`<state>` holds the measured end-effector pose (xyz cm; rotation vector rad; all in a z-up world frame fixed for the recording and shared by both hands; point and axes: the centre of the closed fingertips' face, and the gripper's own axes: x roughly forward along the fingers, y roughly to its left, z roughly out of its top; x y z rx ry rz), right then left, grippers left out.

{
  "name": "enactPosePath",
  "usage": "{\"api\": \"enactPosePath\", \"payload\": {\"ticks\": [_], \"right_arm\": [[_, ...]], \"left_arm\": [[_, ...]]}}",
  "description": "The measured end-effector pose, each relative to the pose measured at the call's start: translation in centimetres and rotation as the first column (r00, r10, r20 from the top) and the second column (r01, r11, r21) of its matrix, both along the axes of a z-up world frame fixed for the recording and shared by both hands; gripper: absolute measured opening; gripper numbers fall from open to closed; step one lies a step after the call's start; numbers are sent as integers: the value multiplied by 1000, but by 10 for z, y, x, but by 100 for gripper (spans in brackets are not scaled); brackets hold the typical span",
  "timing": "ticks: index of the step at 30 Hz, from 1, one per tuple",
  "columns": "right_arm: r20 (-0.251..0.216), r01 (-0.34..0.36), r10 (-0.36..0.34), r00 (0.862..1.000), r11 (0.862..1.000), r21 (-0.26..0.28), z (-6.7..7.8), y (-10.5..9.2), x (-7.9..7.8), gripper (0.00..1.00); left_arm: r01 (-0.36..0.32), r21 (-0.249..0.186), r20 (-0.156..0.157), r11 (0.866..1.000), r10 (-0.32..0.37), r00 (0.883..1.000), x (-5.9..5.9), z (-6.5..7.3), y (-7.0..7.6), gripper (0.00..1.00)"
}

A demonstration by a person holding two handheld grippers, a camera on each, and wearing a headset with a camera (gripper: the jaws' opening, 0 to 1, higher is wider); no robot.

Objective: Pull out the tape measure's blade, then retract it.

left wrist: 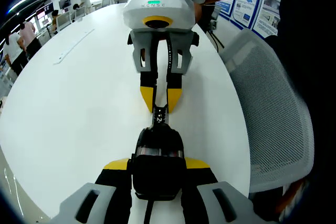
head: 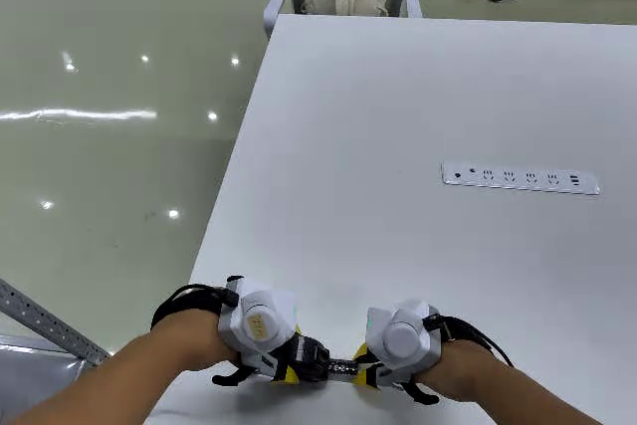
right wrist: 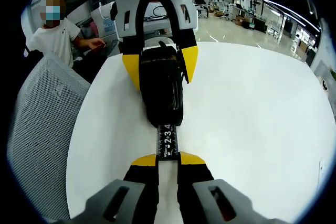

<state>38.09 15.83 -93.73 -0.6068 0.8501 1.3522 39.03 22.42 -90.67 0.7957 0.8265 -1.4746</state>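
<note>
Fingers of left gripper (left wrist: 157, 164) clamp case (left wrist: 157, 148) | right gripper (right wrist: 168, 159) pinches blade (right wrist: 167, 141) tip | short blade runs straight between facing grippers, near table (head: 398, 97) edge | likely next: draw right gripper away along blade's axis

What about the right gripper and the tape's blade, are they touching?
Touching. In the right gripper view, the right gripper pinches the numbered blade between its yellow tips.

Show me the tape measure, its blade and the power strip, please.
tape measure (right wrist: 163, 90): right gripper view, on its black case.
blade (right wrist: 167, 141): right gripper view, on the numbered stretch outside the case.
power strip (head: 521, 178): head view, on its white middle.
</note>
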Motion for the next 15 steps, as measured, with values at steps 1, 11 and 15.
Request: {"api": "enactPosePath", "payload": {"ticks": [1,11,15], "right_arm": [[-2,1,-1,1000,1000,-2,0,-1,0,11],[-21,18,-18,1000,1000,-13,-4,-7,1,11],[-21,19,-19,1000,1000,-15,-4,-8,0,11]], "left_arm": [[1,0,-1,1000,-1,1000,0,0,0,32],[3,-2,-3,1000,-3,1000,1,0,0,33],[3,-3,-2,1000,-3,1000,1,0,0,33]]}}
